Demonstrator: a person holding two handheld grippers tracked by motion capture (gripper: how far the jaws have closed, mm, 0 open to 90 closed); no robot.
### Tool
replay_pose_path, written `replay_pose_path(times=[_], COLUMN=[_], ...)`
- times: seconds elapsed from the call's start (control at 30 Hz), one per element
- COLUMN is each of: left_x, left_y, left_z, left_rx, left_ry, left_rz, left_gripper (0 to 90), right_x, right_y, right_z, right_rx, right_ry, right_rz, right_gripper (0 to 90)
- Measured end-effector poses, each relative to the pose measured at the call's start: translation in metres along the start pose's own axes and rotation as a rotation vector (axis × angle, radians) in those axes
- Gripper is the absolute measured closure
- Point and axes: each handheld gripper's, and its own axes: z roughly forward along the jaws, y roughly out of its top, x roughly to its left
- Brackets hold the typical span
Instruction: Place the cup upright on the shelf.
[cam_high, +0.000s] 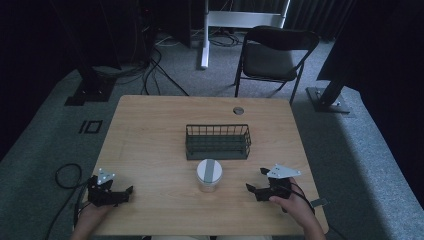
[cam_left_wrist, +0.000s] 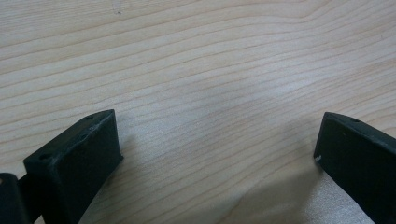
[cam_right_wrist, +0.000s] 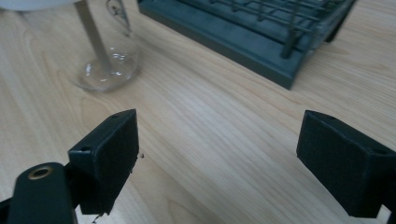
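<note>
Jaws on both of your grippers stand spread wide with nothing between them. From the high view, your left gripper (cam_high: 112, 192) sits at the near left corner of the wooden desk (cam_high: 150, 135), and your right gripper (cam_high: 265, 187) sits near the right edge, each held by a hand coming in from below. Between them, a little nearer your right gripper, stands a clear glass jar (cam_high: 209, 176) with a white lid crossed by a grey band. Just behind the jar, apart from it, lies a dark wire basket (cam_high: 218, 141). A black folding chair (cam_high: 272, 55) stands on the carpet beyond the desk.

Through the left gripper view, your two black jaws rise over bare wood grain, well apart.

Through the right gripper view, your jaws are likewise wide apart over the desk. The jar's glass base (cam_right_wrist: 105, 65) shows at upper left, and the basket's dark base and wire wall (cam_right_wrist: 261, 32) run across the upper right.
</note>
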Motion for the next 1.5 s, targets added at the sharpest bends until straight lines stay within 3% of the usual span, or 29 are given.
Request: replay_pose_path(times=[1.07,1.5], left_x=[0.0,0.0], left_y=[0.0,0.0], left_z=[0.0,0.0], left_rx=[-0.002,-0.002], left_ry=[0.0,0.0], left_rz=[-0.002,-0.002], left_gripper=[0.6,0.6], right_x=[0.049,0.065], right_y=[0.023,0.029], right_z=[0.041,0.061], right_rx=[-0.016,-0.022], right_ry=[0.149,0.18], right_rz=[-0.107,-0.11], right_gripper=[12.7,13.3])
